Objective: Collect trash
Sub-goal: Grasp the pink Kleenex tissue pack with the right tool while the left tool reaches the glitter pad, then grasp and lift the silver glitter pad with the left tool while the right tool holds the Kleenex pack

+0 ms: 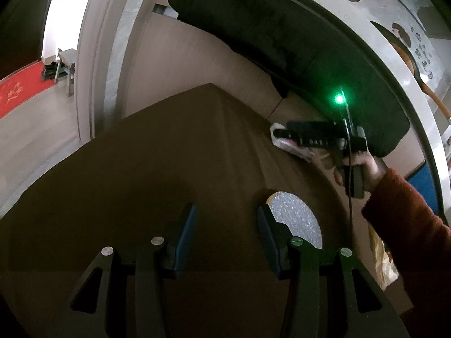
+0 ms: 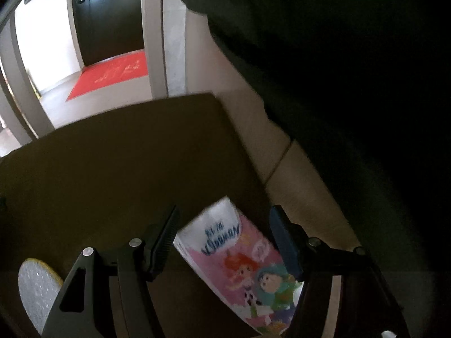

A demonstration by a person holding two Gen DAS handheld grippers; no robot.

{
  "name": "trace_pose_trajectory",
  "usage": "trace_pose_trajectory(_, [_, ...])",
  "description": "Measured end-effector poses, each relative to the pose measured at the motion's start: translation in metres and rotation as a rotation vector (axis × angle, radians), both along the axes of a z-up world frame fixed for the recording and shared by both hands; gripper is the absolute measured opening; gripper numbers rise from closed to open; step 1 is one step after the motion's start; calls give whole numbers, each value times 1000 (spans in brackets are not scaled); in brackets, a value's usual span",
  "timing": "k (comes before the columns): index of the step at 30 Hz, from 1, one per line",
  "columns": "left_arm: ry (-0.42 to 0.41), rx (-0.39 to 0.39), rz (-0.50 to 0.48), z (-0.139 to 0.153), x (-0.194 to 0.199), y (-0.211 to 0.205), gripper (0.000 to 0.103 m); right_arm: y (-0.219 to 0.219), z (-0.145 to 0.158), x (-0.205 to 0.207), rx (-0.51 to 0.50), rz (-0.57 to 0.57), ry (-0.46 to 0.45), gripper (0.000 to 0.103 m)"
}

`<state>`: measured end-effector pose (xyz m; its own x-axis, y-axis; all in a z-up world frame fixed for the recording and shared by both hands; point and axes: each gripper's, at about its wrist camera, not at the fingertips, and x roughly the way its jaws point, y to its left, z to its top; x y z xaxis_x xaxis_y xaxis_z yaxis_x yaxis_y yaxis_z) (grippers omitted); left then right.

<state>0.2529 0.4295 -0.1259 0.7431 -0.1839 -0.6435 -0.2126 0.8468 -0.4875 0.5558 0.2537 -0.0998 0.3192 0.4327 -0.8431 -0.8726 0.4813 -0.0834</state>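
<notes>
A pink and white packet (image 2: pixel 239 256) printed with cartoon figures lies flat near the right edge of a brown table (image 2: pixel 112 174). My right gripper (image 2: pixel 224 211) stands open around it, one finger on each side, pads not pressing. In the left wrist view the same right gripper (image 1: pixel 277 134) hovers over the packet (image 1: pixel 293 148), held by a hand (image 1: pixel 366 166) in a red sleeve. My left gripper (image 1: pixel 225 208) is open above the bare table with nothing between its fingers. A round silvery bubble-wrap disc (image 1: pixel 296 219) lies just right of its right finger.
A large black cushion (image 1: pixel 282 42) leans along the wall behind the table. A pale surface (image 2: pixel 296 186) borders the table's right edge. A doorway with a red mat (image 2: pixel 112 73) and a small stool (image 1: pixel 66 64) lies beyond. A yellowish bag (image 1: pixel 383 259) sits under the sleeve.
</notes>
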Motion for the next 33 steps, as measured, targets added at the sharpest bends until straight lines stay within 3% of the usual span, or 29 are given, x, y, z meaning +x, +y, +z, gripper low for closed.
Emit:
trace_pose_trajectory(7, [32,-20,-51,-4,18,-13,46,-51,-8,-11,58,-79,130,70])
trace_pose_trajectory(11, [70,-13,-99,-7,31,-31,46,-100,-7,-44,43,-188,149,70])
trace_pose_trajectory(16, [66,-23,-145,-2,54,-51,46,-171,-5,-95,107,-310,212,70])
trace_pose_trajectory(19, [99,14,-117,-10,75,-56,46,-202,-7,-124,125,-343,198,70])
trace_pose_trajectory(23, [110,3,-59,-17,82,-57,46,-225,8,-163,175,-355,60,70])
trace_pose_trajectory(28, [125,5,-60,-18,78,-63,46,-230,20,-198,297,-331,73,70])
trace_pose_trajectory(29, [129,-4,-66,-18,77,-65,46,-228,19,-202,331,-306,100,69])
trace_pose_trajectory(30, [133,-22,-71,-18,77,-68,46,-221,21,-206,353,-277,131,53])
trace_pose_trajectory(31, [135,-46,-78,-17,75,-70,46,-210,19,-210,349,-266,145,27])
trace_pose_trajectory(33, [136,-69,-78,-18,74,-73,46,-191,10,-217,345,-239,169,17])
